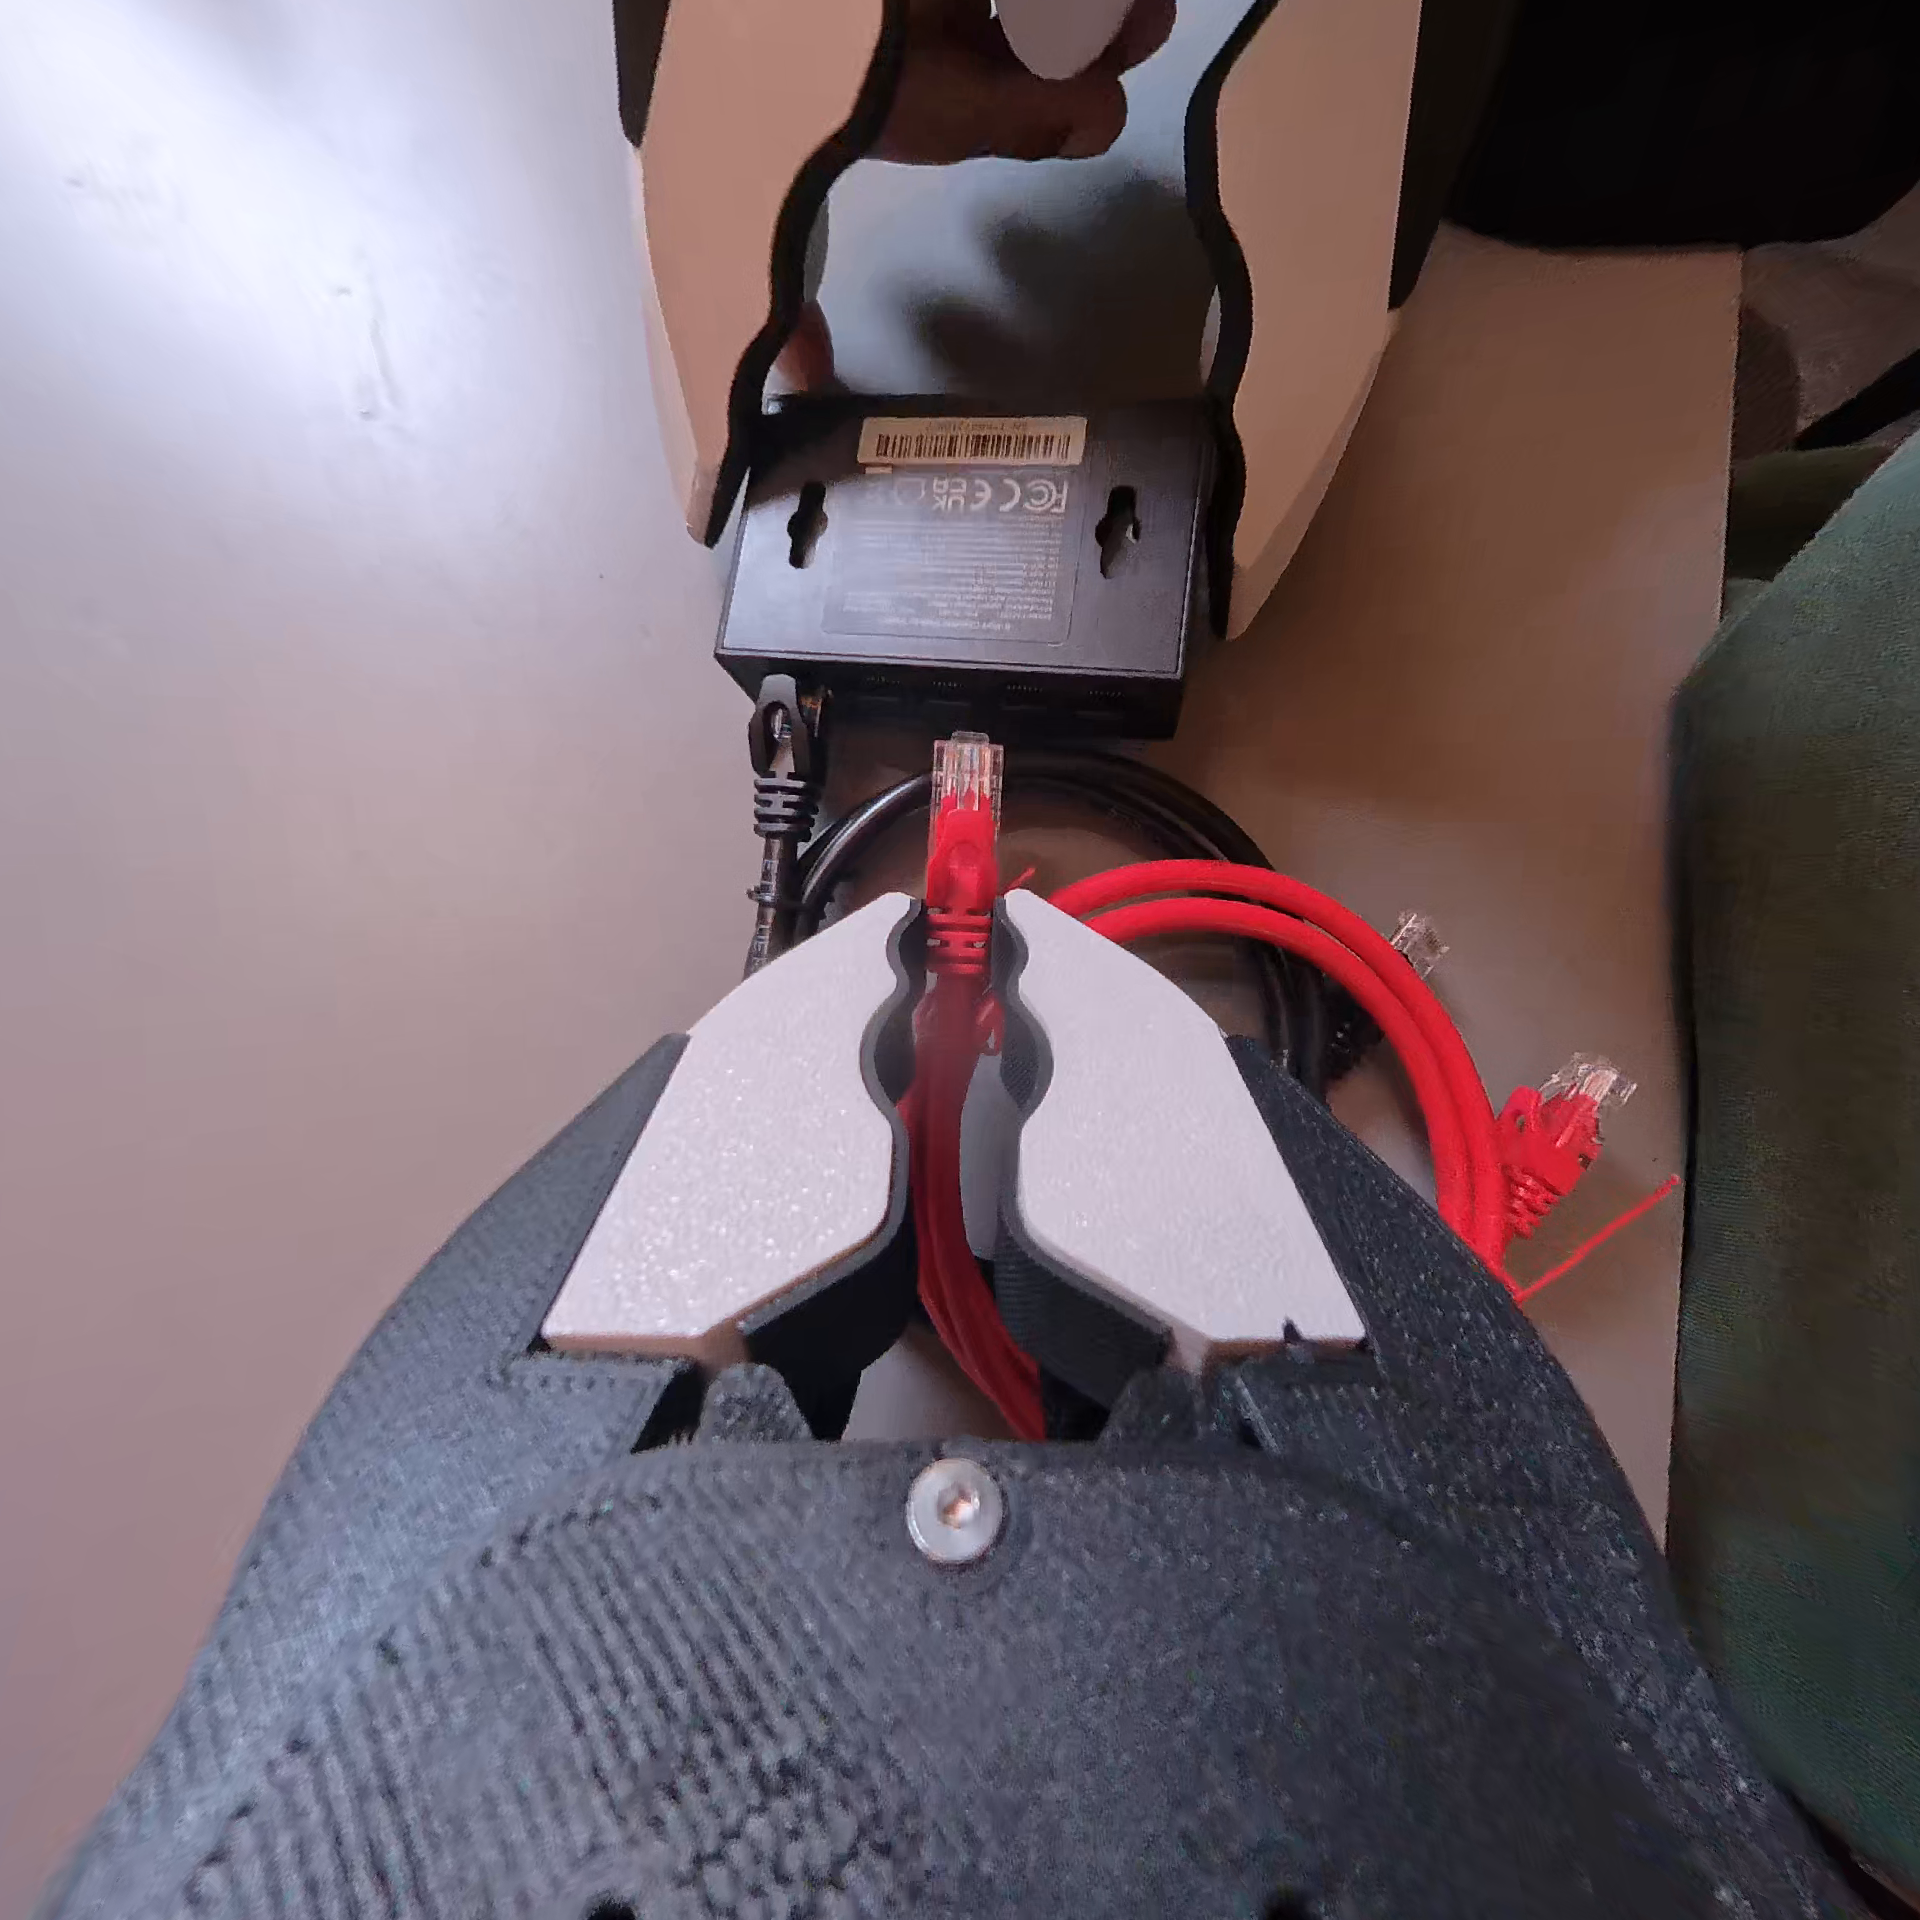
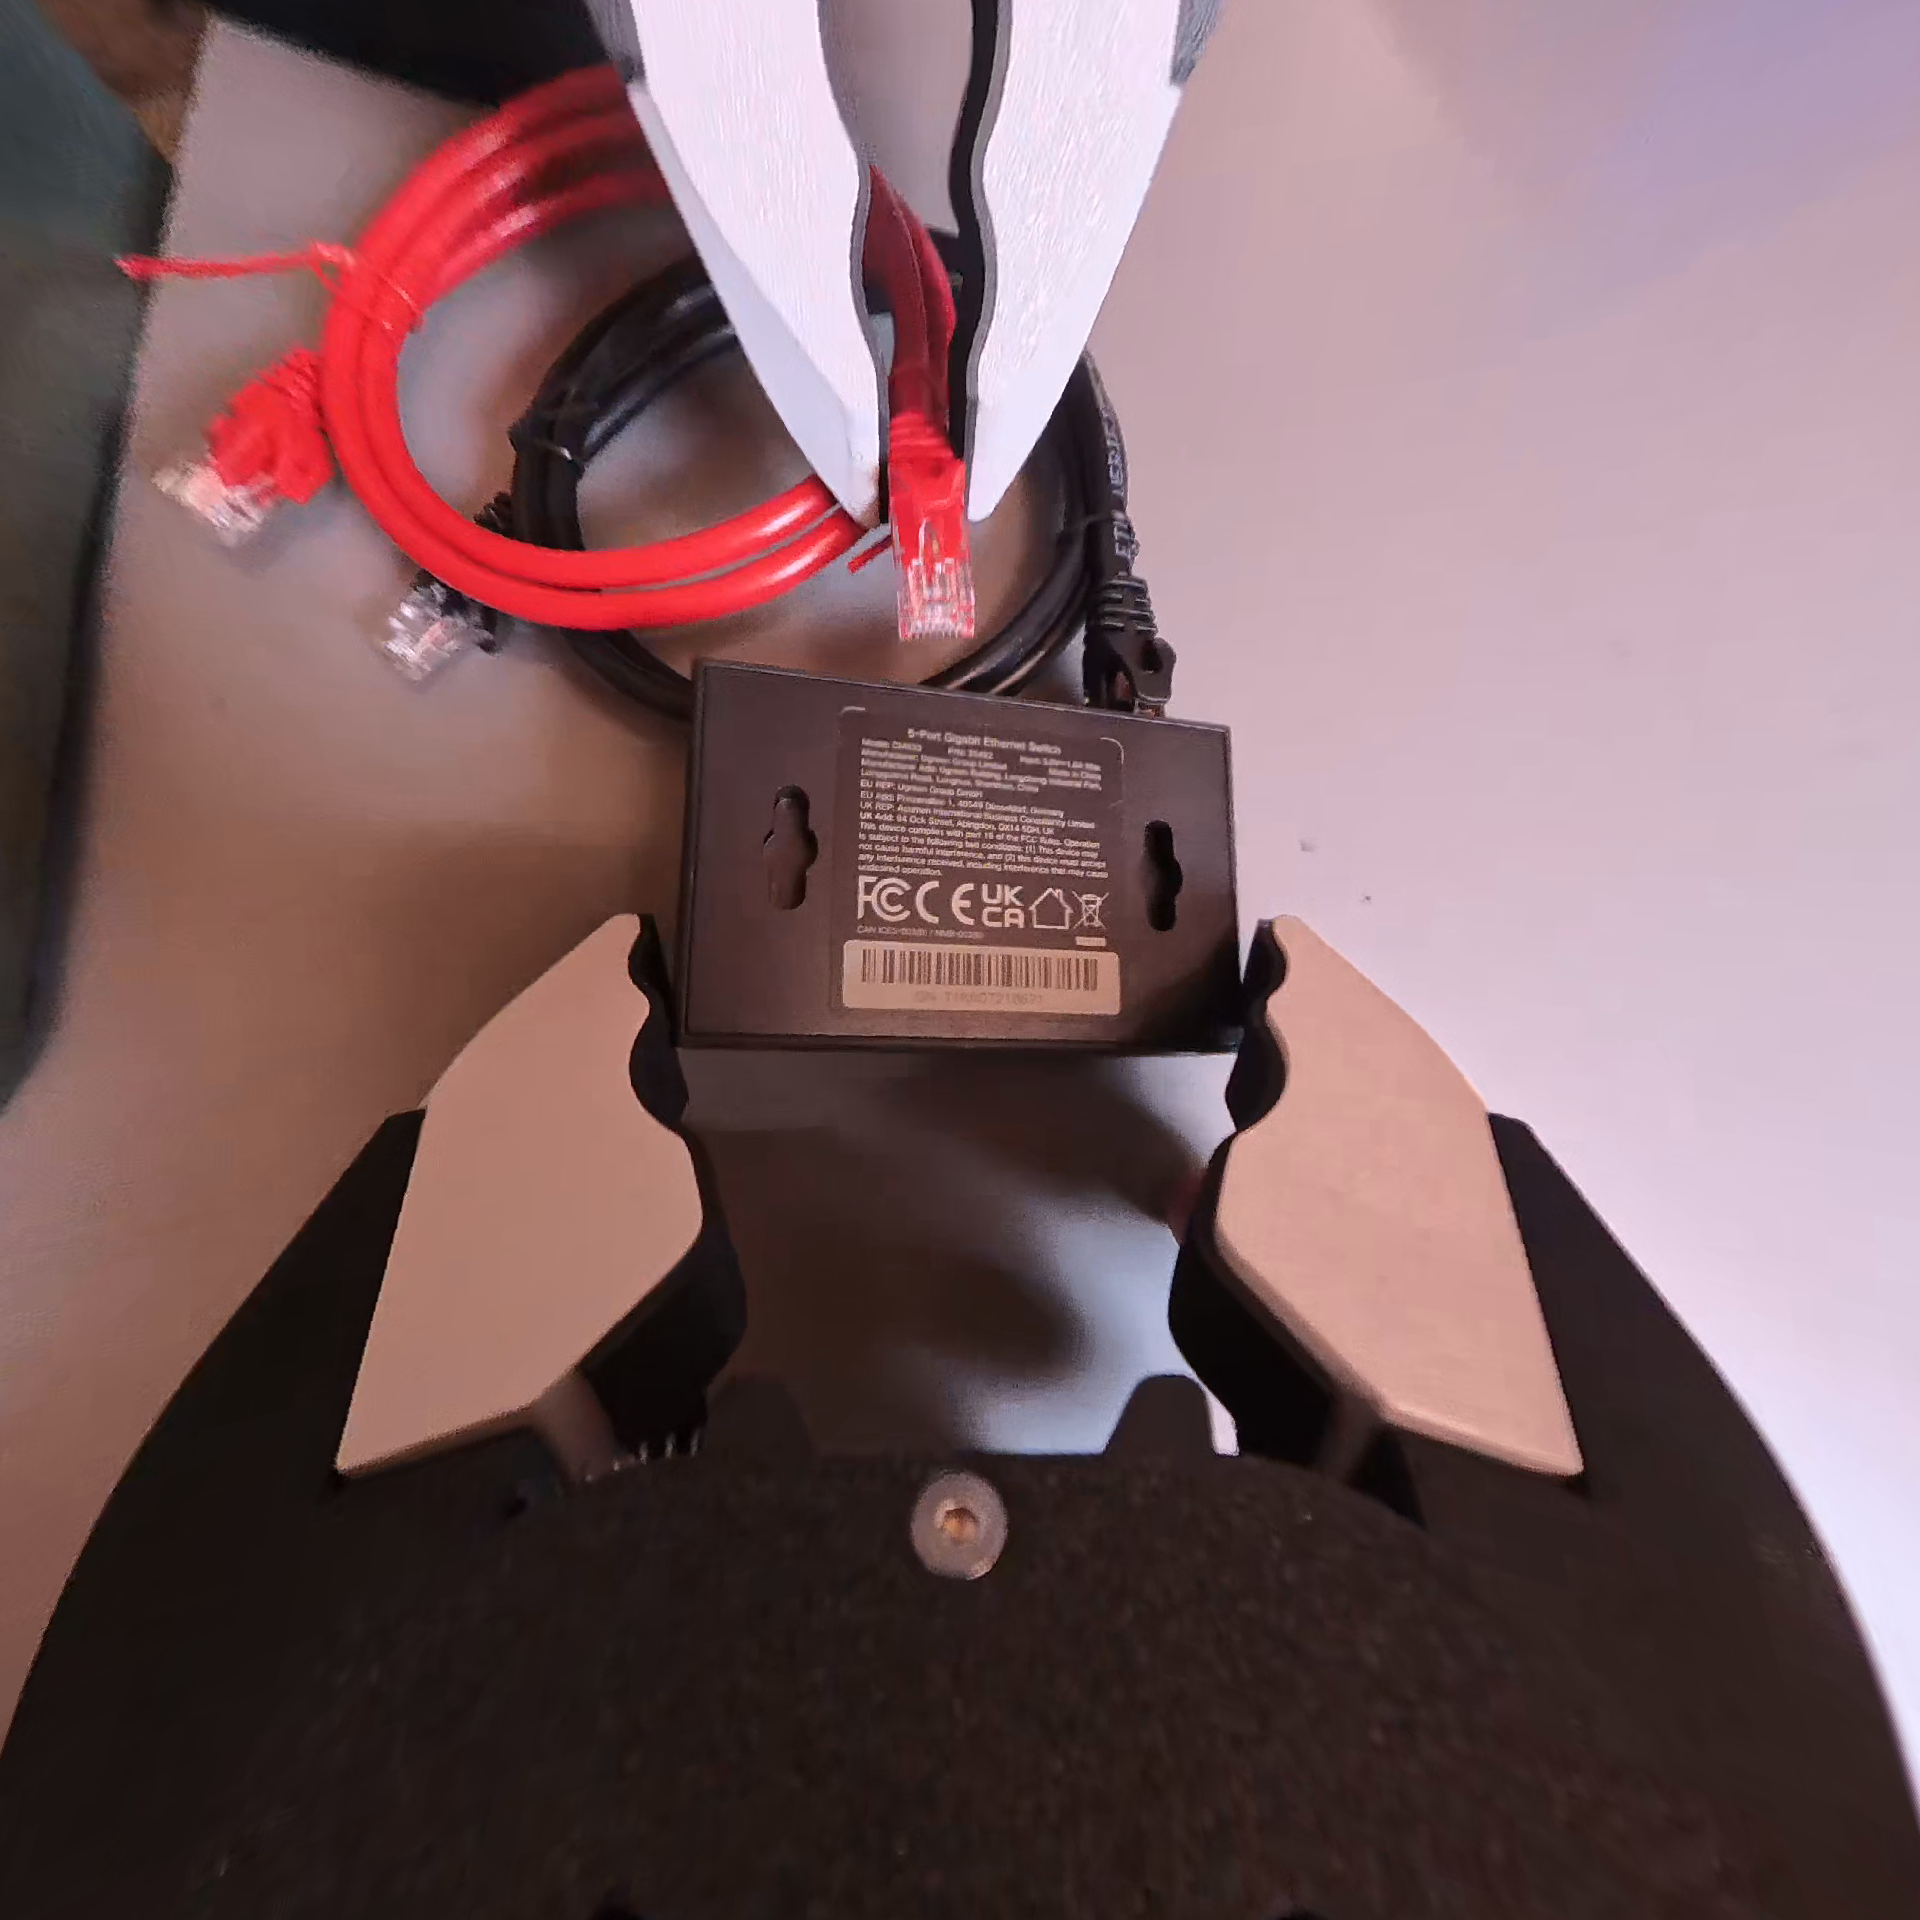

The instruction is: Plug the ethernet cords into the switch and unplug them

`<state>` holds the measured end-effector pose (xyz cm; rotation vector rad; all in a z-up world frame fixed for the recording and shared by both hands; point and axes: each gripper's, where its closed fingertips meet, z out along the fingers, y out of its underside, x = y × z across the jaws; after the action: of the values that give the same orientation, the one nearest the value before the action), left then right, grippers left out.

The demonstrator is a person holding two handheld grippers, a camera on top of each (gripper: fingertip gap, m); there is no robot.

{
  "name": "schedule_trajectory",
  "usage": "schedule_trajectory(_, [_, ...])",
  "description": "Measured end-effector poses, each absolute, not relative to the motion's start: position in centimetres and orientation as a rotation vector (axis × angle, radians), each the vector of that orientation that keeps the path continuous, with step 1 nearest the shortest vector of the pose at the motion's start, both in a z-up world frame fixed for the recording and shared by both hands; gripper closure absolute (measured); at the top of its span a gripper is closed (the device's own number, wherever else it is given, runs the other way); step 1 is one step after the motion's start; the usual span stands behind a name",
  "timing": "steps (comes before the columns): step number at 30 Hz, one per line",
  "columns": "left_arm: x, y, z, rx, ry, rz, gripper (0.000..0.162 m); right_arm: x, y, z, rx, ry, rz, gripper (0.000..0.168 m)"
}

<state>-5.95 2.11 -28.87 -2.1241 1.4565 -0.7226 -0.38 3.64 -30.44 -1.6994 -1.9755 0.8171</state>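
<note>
Here, reading the left wrist view from left to right, we see a black ethernet cord (image 1: 777,769) already seated in the port at the 9 o'clock end of the small black box-shaped plastic switch (image 1: 961,561), which lies label side up on the pale matte tabletop (image 1: 312,727). At centre, our left gripper (image 1: 958,925) is clamped on the boot of a red ethernet cord's clear plug (image 1: 966,774); the plug tip sits just short of the port row, at its 6 o'clock side, not yet inserted. Toward 3 o'clock lie the bundled red cord coil (image 1: 1299,935) and its free red-booted plug (image 1: 1558,1122).

In the right wrist view, our right gripper (image 2: 956,997) has its fingers pressed against the switch's two short sides, steadying it.

We judge one cord plugged, the red one about to enter, and all unplugging still to come.
</note>
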Motion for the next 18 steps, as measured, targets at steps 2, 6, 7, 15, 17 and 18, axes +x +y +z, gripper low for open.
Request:
schedule_trajectory(2, [-5.8, 2.1, -28.9, -2.141, 1.459, -0.738, 0.15, -0.4, 3.6, -30.1, -1.718, -1.949, 0.89, 0.063])
schedule_trajectory(6, [-5.8, 2.1, -29.2, -2.164, 1.444, -0.783, 0.15, -0.5, 3.5, -29.8, -1.727, -1.919, 0.923, 0.064])
schedule_trajectory(7, [-5.8, 2.0, -29.3, -2.164, 1.441, -0.794, 0.15, -0.6, 3.3, -29.6, -1.741, -1.899, 0.956, 0.064])
schedule_trajectory(15, [-6.1, 1.8, -28.7, -1.99, 1.533, -0.601, 0.15, -1.0, 3.1, -28.4, -1.924, -1.733, 1.208, 0.064])
schedule_trajectory(17, [-6.3, 2.2, -29.0, -2.006, 1.509, -0.59, 0.137, -1.1, 3.2, -28.5, -1.937, -1.726, 1.206, 0.064])
schedule_trajectory(18, [-6.2, 2.4, -28.6, -1.991, 1.488, -0.601, 0.126, -1.1, 3.2, -28.4, -1.947, -1.716, 1.212, 0.064])
